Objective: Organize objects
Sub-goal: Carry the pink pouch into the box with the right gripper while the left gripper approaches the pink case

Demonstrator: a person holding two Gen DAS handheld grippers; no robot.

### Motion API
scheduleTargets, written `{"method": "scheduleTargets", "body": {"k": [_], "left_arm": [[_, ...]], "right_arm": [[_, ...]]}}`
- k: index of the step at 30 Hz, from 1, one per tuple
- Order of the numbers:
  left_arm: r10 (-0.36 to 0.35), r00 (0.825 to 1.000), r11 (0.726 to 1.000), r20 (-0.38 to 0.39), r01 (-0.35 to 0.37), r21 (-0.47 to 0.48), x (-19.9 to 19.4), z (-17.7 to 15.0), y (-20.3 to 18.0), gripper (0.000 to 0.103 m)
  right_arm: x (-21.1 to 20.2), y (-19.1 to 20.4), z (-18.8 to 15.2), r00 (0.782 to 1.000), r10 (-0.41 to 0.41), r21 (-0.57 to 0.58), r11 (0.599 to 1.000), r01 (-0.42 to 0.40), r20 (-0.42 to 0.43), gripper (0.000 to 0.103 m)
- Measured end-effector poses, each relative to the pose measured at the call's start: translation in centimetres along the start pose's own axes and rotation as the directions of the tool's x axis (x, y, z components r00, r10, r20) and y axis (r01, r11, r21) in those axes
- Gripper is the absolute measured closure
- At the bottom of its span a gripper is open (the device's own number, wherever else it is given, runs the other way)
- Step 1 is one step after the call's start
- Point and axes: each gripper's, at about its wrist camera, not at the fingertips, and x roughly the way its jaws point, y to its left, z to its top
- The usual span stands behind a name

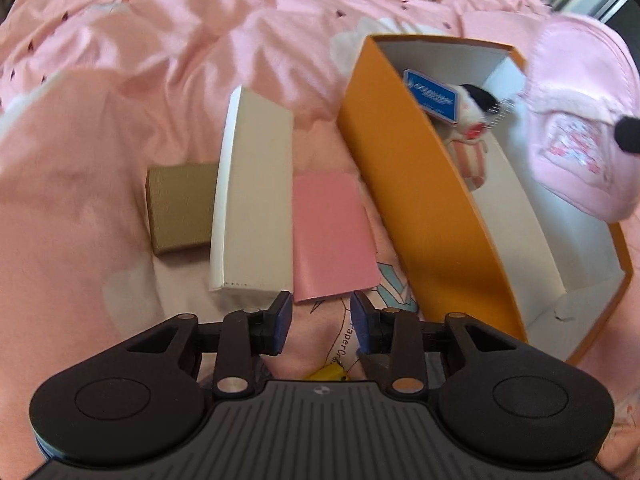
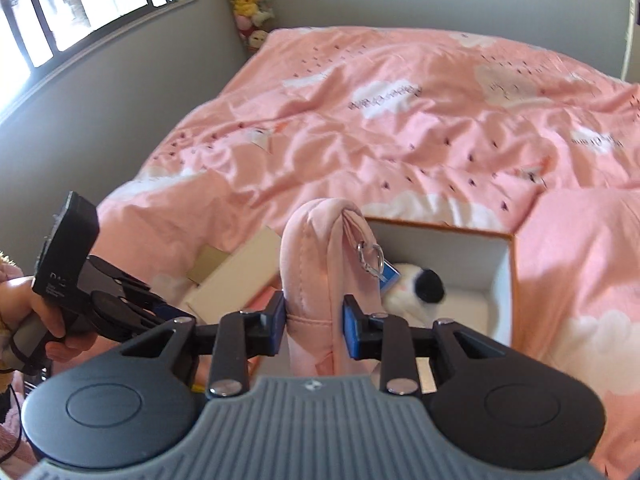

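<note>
While the right gripper (image 2: pixel 314 316) pinched the soft pink fabric pouch (image 2: pixel 320 280) between its blue pads, the pouch hung above the open orange cardboard box with white lining (image 1: pixel 404 184), where a small black-and-white plush toy (image 1: pixel 474 116) already lay. The drop would likely go best if the pouch were lowered well inside the walls before release, clear of the toy. Its long axis stood roughly upright, ring end uppermost. The left gripper (image 1: pixel 320 320) hovered with fingers spread, empty, near the pink card (image 1: pixel 332 236) and white box (image 1: pixel 252 200).
</note>
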Motion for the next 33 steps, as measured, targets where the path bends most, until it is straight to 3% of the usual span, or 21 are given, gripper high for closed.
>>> {"method": "scheduleTargets", "body": {"k": [2, 8, 14, 20, 24, 27, 29, 33], "left_arm": [[-0.001, 1.000, 0.999, -0.005, 0.001, -0.035, 1.0, 0.0, 0.1, 0.046], [0.015, 1.000, 0.986, -0.015, -0.017, -0.167, 3.2, -0.3, 0.6, 0.039], [0.033, 0.999, 0.939, 0.034, -0.019, -0.343, 4.6, -1.0, 2.2, 0.034], [0.002, 0.996, 0.905, 0.085, 0.035, -0.424, 5.4, -1.2, 3.3, 0.028], [-0.008, 0.995, 0.901, 0.095, 0.048, -0.430, 5.6, -1.1, 3.3, 0.036], [0.001, 0.995, 0.907, 0.103, 0.042, -0.419, 5.1, -1.1, 2.6, 0.047], [0.021, 0.994, 0.917, 0.107, 0.023, -0.397, 4.7, -1.1, 2.1, 0.058], [0.059, 0.990, 0.945, 0.125, -0.015, -0.326, 3.9, -0.7, 1.1, 0.068]], "right_arm": [[0.5, -1.1, -0.8, 1.000, -0.021, 0.013, 1.000, 0.021, -0.020, 0.072], [1.6, -4.3, -2.1, 0.997, -0.053, 0.071, 0.996, 0.056, -0.048, 0.072], [3.3, -7.8, -2.3, 0.992, -0.080, 0.124, 0.988, 0.092, -0.098, 0.072], [5.3, -10.3, -2.4, 0.987, -0.070, 0.167, 0.982, 0.094, -0.143, 0.072], [6.2, -10.5, -2.3, 0.988, -0.056, 0.162, 0.983, 0.080, -0.147, 0.072], [6.6, -10.6, -2.2, 0.987, -0.063, 0.149, 0.985, 0.085, -0.147, 0.072], [6.9, -10.8, -2.2, 0.987, -0.066, 0.149, 0.985, 0.088, -0.149, 0.072], [7.1, -11.4, -2.3, 0.987, -0.060, 0.158, 0.984, 0.083, -0.149, 0.072]]}}
